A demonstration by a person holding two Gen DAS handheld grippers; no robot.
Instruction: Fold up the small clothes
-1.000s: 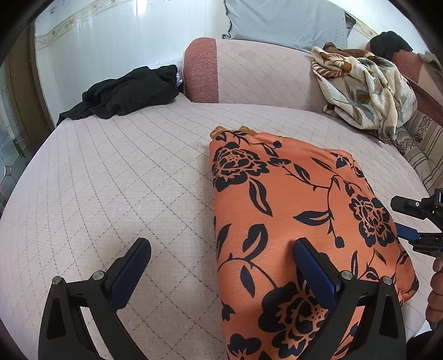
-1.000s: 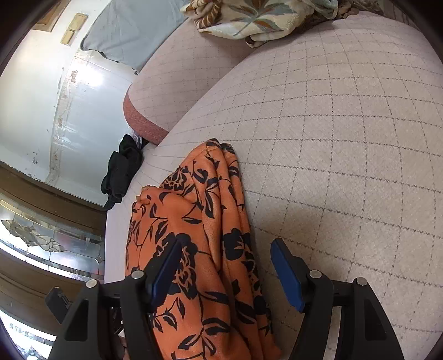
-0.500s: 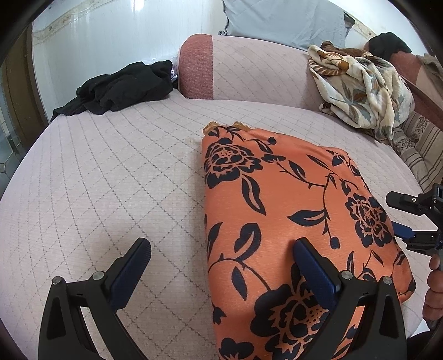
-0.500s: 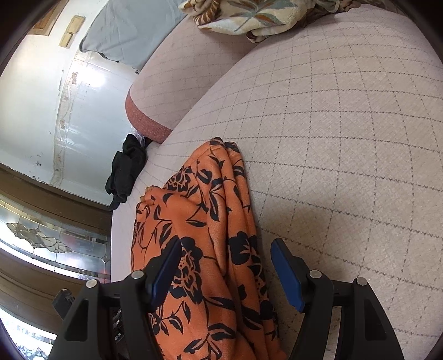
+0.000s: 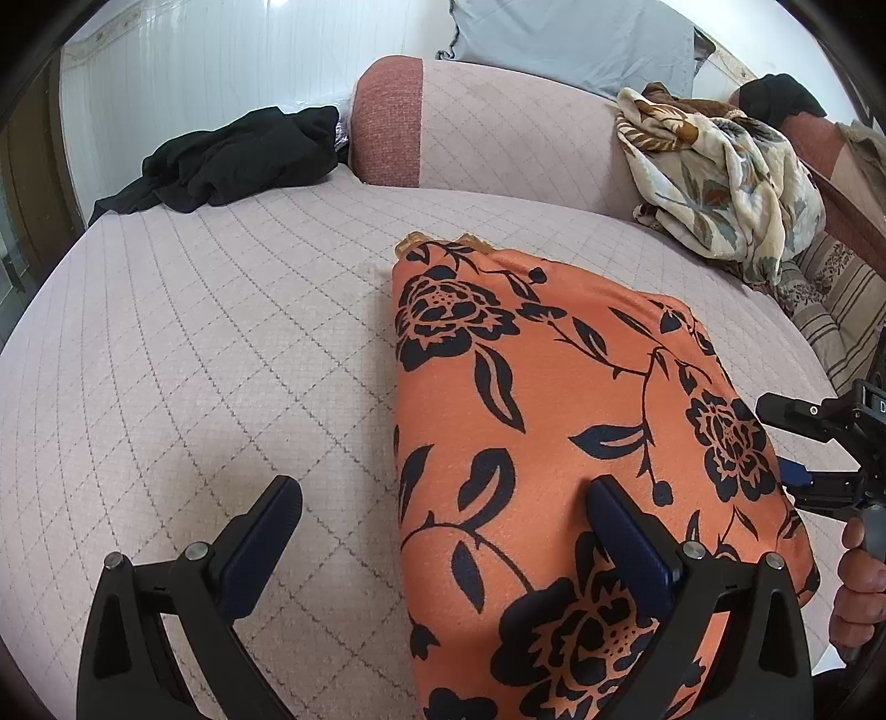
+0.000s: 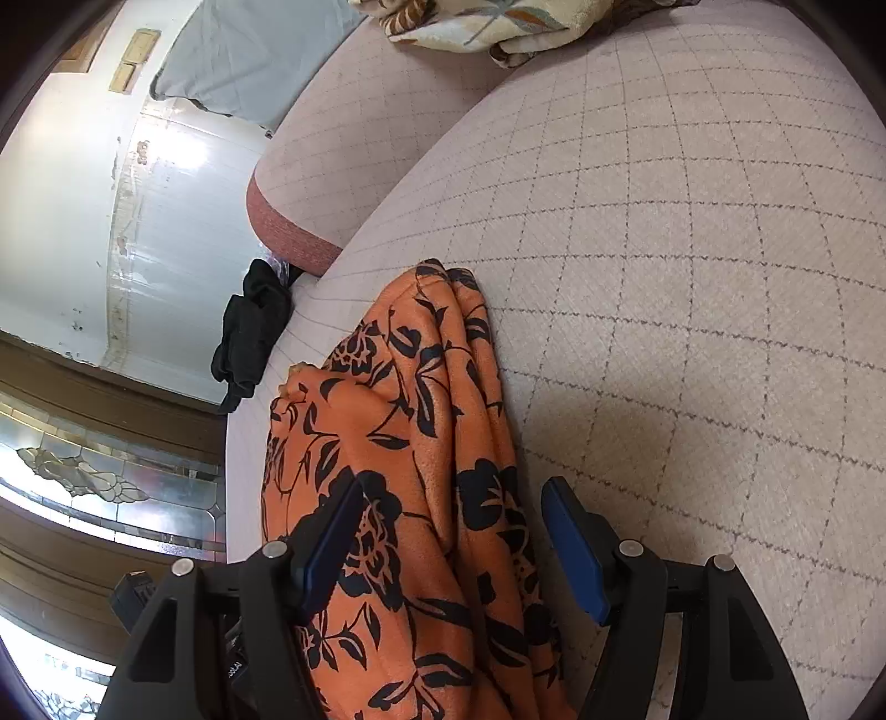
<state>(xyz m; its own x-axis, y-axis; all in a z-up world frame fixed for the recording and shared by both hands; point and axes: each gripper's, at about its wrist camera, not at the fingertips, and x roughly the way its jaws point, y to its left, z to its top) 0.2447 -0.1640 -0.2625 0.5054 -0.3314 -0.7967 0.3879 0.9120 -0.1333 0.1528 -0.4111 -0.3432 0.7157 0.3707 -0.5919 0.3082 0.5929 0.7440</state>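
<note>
On the quilted pink sofa seat (image 5: 232,354) lies the orange floral garment (image 5: 559,421), folded into a long flat block with its far end toward the backrest (image 5: 498,138) and its near end running under both cameras.

Left wrist view: the left gripper (image 5: 443,531) is spread wide and grips nothing. Its left finger sits over bare seat; its right finger sits over the cloth, and whether that finger touches the fabric cannot be told. This view alone shows the garment's smooth top face, a tan edge peeking out at its far corner, and the right gripper (image 5: 797,443) at the garment's right edge with the person's hand (image 5: 858,587) on its handle. A black garment (image 5: 232,155) lies crumpled on the seat's far left, well apart from the orange one. A cream floral blanket (image 5: 720,177) is draped over the backrest at right, with a grey-blue pillow (image 5: 570,39) behind.

Right wrist view: the right gripper (image 6: 454,543) is also released, fingers (image 6: 570,548) spread with the garment's stacked side edge (image 6: 476,421) lying between them. The layered folds along that edge appear only here. Part of the left gripper's black frame (image 6: 133,592) shows at lower left, beyond the cloth. Leaded glass panels (image 6: 99,482) are visible at left.
</note>
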